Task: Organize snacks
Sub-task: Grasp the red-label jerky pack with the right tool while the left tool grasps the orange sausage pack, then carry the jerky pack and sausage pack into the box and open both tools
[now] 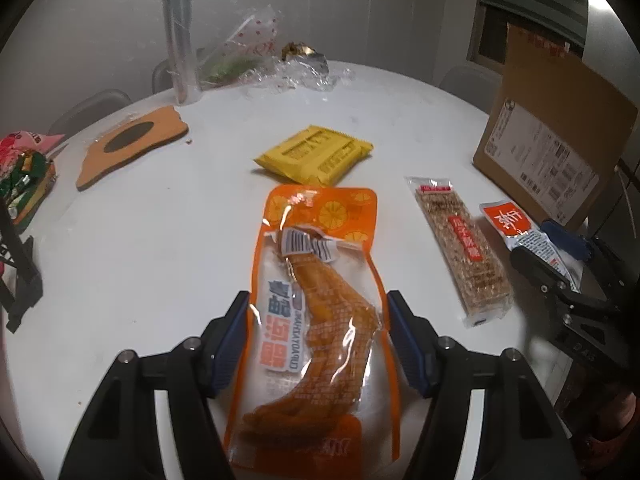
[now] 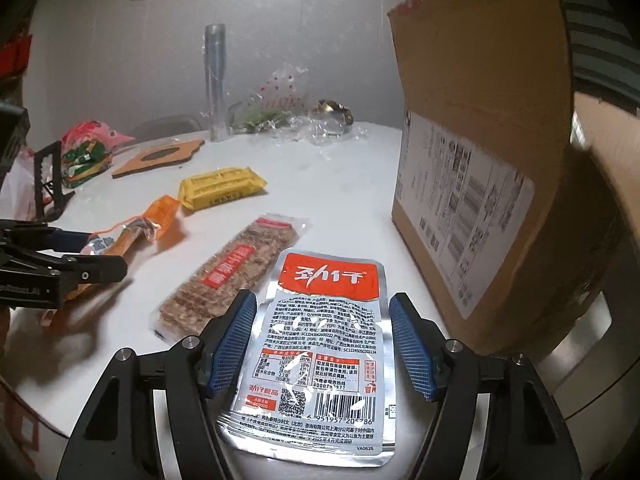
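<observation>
The left gripper (image 1: 318,344) is sitting low over the white table (image 1: 160,240) with its jaws spread to either side of an orange snack pouch (image 1: 316,320), which is lying flat on the table between the blue pads (image 1: 230,340); the pads are standing at the pouch's edges, and the left one looks to be just touching the wrapper, though no squeeze is showing in the film. The right gripper (image 2: 324,344) is likewise straddling a silver packet with a red label (image 2: 320,352), jaws spread, with a sliver of table showing between each pad (image 2: 412,348) and the packet's sides, so nothing is being pinched there. Between the two packets a long clear-wrapped cereal bar (image 1: 460,248) is lying on the table, apart from the orange pouch and just beside the silver packet. Beyond the orange pouch, almost touching its far end, a yellow packet (image 1: 316,156) is resting flat. A tall cardboard box (image 2: 480,184) is standing to the right, near the silver packet, with a printed white label facing the grippers. Farther back a clear upright tube (image 1: 180,36) is standing beside crumpled clear wrappers (image 1: 296,72), a flat brown cardboard cut-out with a dark oval (image 1: 132,144) is lying to the left, and a pile of bright snack bags (image 1: 24,172) is sitting at the left edge.
</observation>
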